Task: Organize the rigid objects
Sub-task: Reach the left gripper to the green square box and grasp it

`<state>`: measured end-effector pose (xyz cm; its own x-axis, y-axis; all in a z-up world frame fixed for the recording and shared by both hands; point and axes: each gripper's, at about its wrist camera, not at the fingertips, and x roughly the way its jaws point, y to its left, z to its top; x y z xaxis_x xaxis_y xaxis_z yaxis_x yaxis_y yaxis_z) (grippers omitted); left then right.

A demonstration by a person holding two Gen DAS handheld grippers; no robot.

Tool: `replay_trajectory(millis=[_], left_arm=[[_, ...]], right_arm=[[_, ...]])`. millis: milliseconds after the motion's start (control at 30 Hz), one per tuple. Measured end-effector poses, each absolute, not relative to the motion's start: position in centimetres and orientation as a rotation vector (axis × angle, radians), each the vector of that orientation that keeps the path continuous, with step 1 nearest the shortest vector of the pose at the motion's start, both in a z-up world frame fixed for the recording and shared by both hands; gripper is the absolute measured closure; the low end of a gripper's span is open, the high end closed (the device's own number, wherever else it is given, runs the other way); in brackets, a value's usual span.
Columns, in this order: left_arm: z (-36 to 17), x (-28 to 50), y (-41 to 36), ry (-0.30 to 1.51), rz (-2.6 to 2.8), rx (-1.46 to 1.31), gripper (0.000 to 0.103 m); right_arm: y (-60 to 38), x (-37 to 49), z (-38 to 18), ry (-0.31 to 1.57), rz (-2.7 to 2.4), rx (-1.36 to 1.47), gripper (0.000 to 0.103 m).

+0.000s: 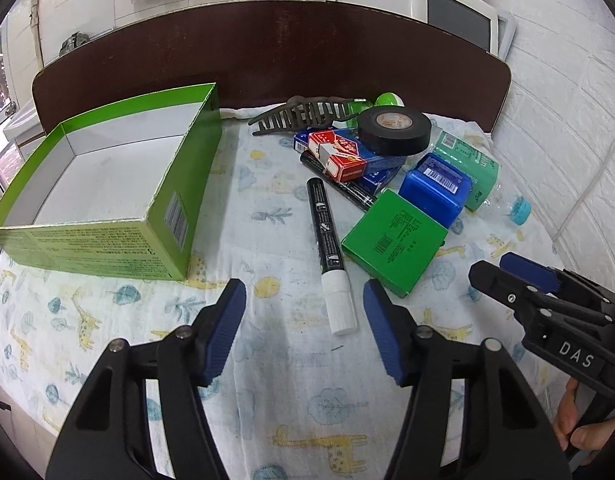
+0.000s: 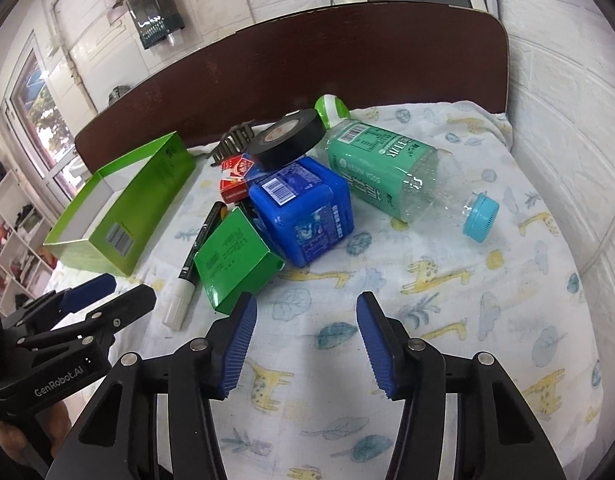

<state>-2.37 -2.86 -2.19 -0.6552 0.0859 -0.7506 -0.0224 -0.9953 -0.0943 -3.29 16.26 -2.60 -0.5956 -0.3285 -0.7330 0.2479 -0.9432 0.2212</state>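
Note:
An empty green cardboard box [image 1: 107, 184] stands open at the left on the printed cloth. To its right lies a pile: a black marker with a white cap [image 1: 327, 240], a small green box [image 1: 395, 240], a blue tub [image 1: 435, 188], red and blue card packs [image 1: 343, 152], a black tape roll [image 1: 393, 128], a dark hair claw [image 1: 303, 114] and a green soda bottle [image 2: 387, 168] on its side. My left gripper [image 1: 305, 300] hangs open just short of the marker's cap. My right gripper [image 2: 307, 308] is open over bare cloth, near the small green box [image 2: 235, 260].
A dark wooden headboard [image 1: 267, 48] closes off the far side, and a white brick wall [image 1: 567, 120] runs along the right. A white appliance [image 1: 447, 0] stands behind the headboard. The cloth [image 2: 447, 320] lies bare in front of the bottle. A hand [image 1: 579, 428] holds the right gripper.

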Motion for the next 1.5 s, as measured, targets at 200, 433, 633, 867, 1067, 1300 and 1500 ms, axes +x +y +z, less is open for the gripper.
replay_trajectory(millis=[200,433,633,867,1067,1300,1500], left_arm=[[-2.2,-3.4,-3.0,-0.151,2.744,-1.279,0.051],[-0.5,-7.2,-1.7,-0.138,2.582,-1.159,0.065],[-2.1,-10.4,-0.5,-0.051,2.373,-1.220,0.069],[-2.9,-11.4,-0.6,-0.085,2.273,-1.250,0.068],[-3.1,-10.2,-0.3,-0.124,2.245,-1.272,0.069],[-3.3,-6.6,1.2,-0.155,2.211,-1.321,0.069],[-3.1,-4.3,0.5,-0.178,2.335,-1.311,0.069]], right_arm=[[15.4,-4.1,-2.8,-0.112,-2.532,1.210,0.048],[15.2,-5.2,-3.4,-0.182,-2.469,1.261,0.048],[14.1,-5.0,-3.8,-0.189,-2.429,1.277,0.048],[13.6,-6.1,-4.9,-0.278,-2.393,1.320,0.048],[13.8,-6.6,-5.0,-0.324,-2.392,1.295,0.062],[15.5,-4.5,-4.9,-0.231,-2.323,1.310,0.062],[17.0,-2.0,-4.1,-0.056,-2.407,1.261,0.062]])
